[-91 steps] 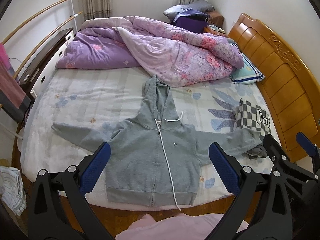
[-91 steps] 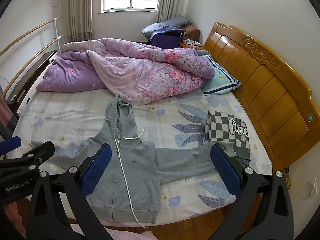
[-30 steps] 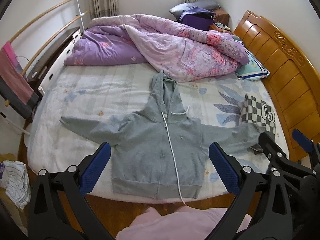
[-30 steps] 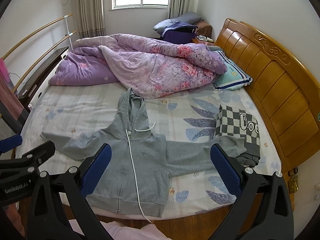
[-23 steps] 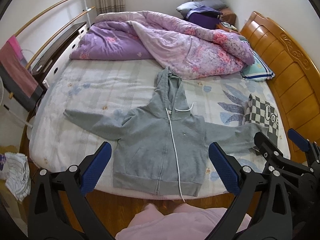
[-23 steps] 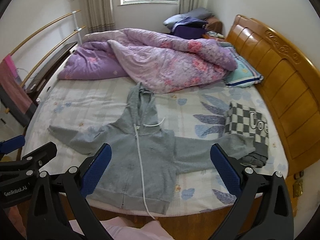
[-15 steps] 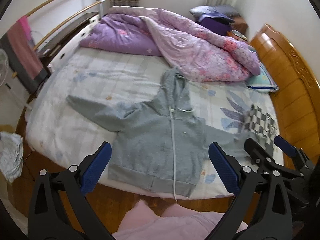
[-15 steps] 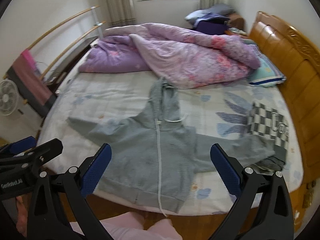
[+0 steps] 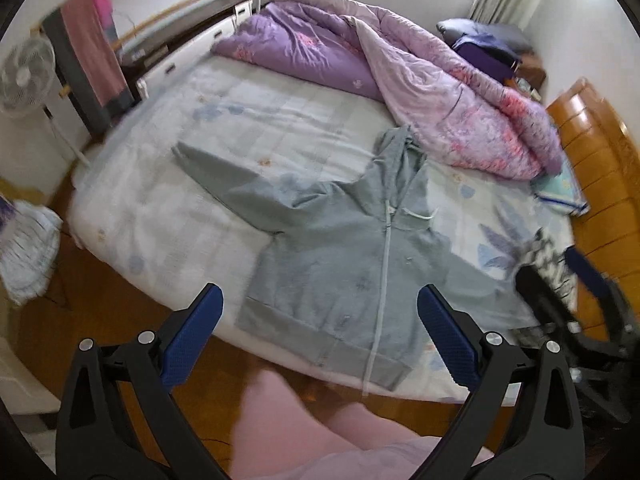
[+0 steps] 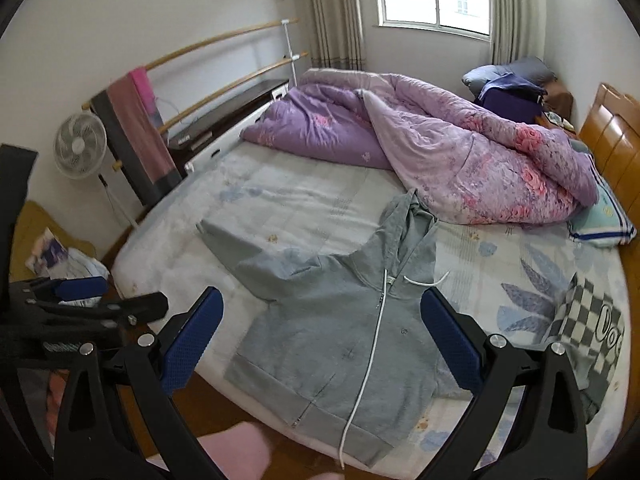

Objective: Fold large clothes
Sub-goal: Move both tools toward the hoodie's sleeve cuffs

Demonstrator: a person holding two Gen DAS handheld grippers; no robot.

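A grey zip hoodie (image 9: 340,256) lies flat and face up on the bed (image 9: 168,208), sleeves spread, hood pointing to the far side, hem at the near edge. It also shows in the right wrist view (image 10: 344,320). My left gripper (image 9: 318,336) is open and empty, held above the near bed edge in front of the hem. My right gripper (image 10: 320,336) is open and empty, also short of the hoodie. The left gripper shows at the left of the right wrist view (image 10: 86,300).
A purple quilt (image 10: 440,160) is heaped on the far side of the bed. A folded checkered garment (image 10: 588,332) lies by the right sleeve. A wooden headboard (image 9: 600,160) is at right. A fan (image 10: 78,152) and a clothes rack (image 10: 132,136) stand at left.
Both grippers have swung to the left, so the bed's left side, the fan and the rack come into view. The hoodie has not moved. Both stay open.
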